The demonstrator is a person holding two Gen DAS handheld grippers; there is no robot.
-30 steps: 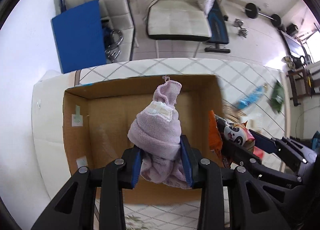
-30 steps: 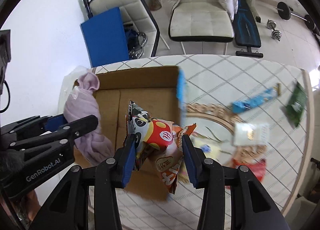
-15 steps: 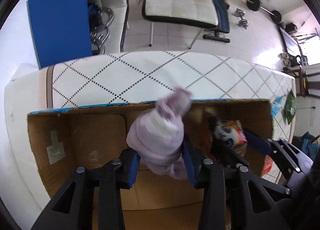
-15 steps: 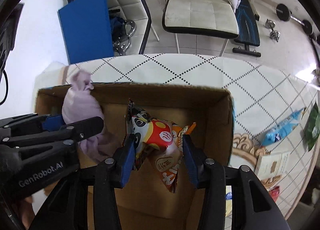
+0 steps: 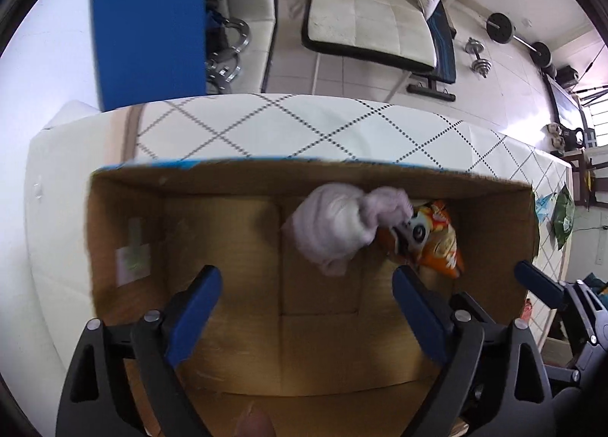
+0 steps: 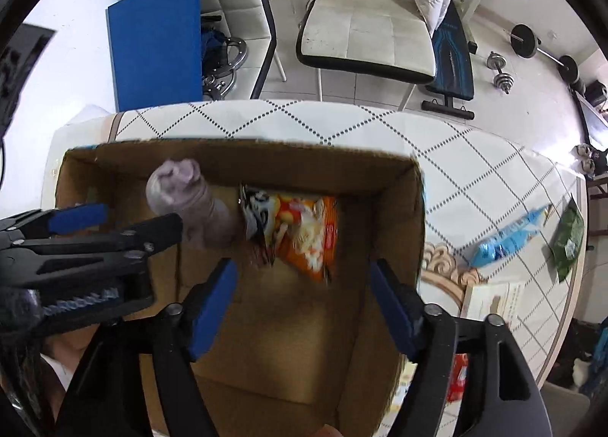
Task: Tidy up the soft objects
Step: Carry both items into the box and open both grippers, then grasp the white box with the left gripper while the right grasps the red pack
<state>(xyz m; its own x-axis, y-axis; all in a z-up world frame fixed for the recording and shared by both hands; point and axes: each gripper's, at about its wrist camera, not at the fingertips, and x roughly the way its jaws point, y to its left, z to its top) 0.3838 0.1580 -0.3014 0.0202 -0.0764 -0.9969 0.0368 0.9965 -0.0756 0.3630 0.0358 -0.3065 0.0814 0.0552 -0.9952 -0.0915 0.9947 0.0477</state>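
Observation:
A brown cardboard box (image 5: 125,216) stands on the table; it also shows in the right wrist view (image 6: 395,209). A rolled lilac cloth (image 5: 334,224) lies inside near the far wall, also in the right wrist view (image 6: 197,209). An orange snack bag with a panda face (image 5: 433,235) lies beside it on the right, also in the right wrist view (image 6: 300,231). My left gripper (image 5: 307,296) is open and empty above the box. My right gripper (image 6: 304,292) is open and empty above the box, right of the left one.
On the patterned tablecloth (image 6: 475,171) right of the box lie a blue packet (image 6: 505,243), a green packet (image 6: 568,243) and a white card (image 6: 497,300). White chairs (image 6: 364,34), a blue board (image 6: 155,41) and weights stand on the floor beyond.
Both grippers opened. The lilac cloth and the snack bag dropped out of the jaws and now lie in the box.

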